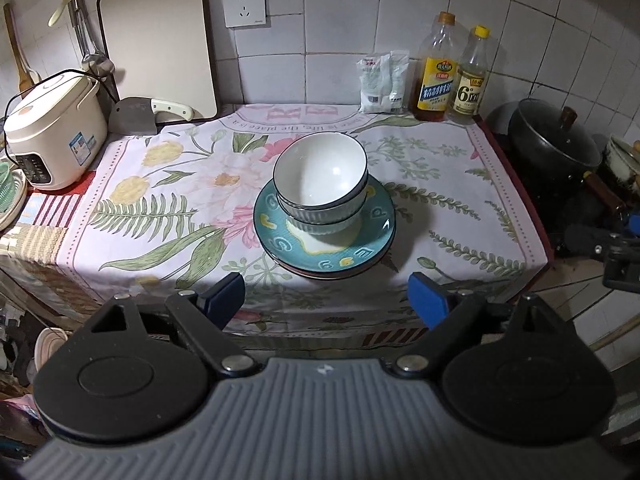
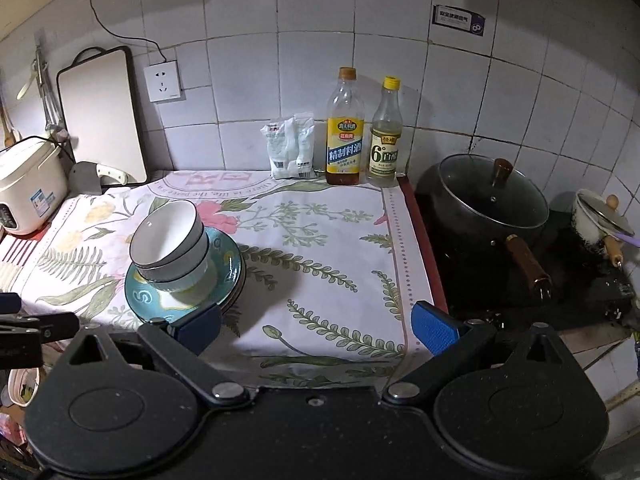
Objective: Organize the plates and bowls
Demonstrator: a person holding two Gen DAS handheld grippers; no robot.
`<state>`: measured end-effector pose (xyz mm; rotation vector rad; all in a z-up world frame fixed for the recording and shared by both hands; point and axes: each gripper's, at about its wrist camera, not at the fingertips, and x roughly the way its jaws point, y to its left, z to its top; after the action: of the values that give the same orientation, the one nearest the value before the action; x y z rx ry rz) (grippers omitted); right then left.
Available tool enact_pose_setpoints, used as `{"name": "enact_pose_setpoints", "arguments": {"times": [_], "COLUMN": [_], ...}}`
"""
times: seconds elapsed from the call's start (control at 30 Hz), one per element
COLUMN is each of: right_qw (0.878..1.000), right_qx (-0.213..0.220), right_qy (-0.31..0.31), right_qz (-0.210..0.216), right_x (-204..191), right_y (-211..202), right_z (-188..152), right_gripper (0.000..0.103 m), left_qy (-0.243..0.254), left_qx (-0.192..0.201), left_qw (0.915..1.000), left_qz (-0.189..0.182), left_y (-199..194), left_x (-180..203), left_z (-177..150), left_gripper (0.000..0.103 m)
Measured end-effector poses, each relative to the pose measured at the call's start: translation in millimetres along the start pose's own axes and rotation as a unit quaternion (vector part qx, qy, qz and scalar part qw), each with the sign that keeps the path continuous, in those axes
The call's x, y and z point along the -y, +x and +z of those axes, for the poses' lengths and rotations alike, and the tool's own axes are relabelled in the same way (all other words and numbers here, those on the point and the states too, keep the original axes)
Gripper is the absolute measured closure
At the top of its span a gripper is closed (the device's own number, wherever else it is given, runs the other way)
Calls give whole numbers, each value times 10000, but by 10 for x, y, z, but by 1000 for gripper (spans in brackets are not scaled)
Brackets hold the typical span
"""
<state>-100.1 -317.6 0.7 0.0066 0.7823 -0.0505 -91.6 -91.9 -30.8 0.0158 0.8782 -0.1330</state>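
A stack of white ribbed bowls (image 1: pixel 322 178) with dark rims sits on a stack of plates, the top one teal with yellow letters (image 1: pixel 368 240), in the middle of the floral cloth. The same bowls (image 2: pixel 170 242) and plates (image 2: pixel 226 268) show at the left in the right wrist view. My left gripper (image 1: pixel 326 300) is open and empty, just in front of the plates at the table's front edge. My right gripper (image 2: pixel 316 328) is open and empty, to the right of the stack; its left finger (image 2: pixel 200 326) overlaps the plates' front rim in view.
A rice cooker (image 1: pixel 54 136), cleaver (image 1: pixel 136 114) and cutting board (image 1: pixel 158 44) stand at the back left. A white packet (image 1: pixel 382 82) and two bottles (image 1: pixel 436 70) stand against the wall. A black lidded pot (image 2: pixel 492 204) sits on the stove to the right.
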Motion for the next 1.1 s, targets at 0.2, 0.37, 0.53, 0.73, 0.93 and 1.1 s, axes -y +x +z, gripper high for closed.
{"name": "enact_pose_setpoints", "arguments": {"times": [0.2,0.37,0.53,0.73,0.93,1.1], "right_qw": [9999,9990,9986,9990,9989,9987], "right_qx": [161,411,447,342,384,336], "right_qy": [-48,-170,-242,-298,-258,-327], "right_qz": [31,61,112,50,48,-194], "right_x": [-58,-161,-225,-196,-199,-270], "right_y": [-85,-98,-102,-78,-124,-123], "right_z": [16,-19,-63,-57,-39,-20], "right_gripper": [1,1,1,1,1,0], "left_qy": [-83,-50,-107,-177,-265,-277], "left_qx": [-10,-32,-42,0,117,67], "left_qw": [10000,10000,9999,9998,9996,9996], "left_qz": [35,54,39,42,-13,60], "left_y": [5,25,15,-2,18,45], "left_x": [-25,-28,-24,-16,-36,-17], "left_z": [-3,-23,-41,-40,-58,-74], "left_gripper": [14,14,14,14,14,14]}}
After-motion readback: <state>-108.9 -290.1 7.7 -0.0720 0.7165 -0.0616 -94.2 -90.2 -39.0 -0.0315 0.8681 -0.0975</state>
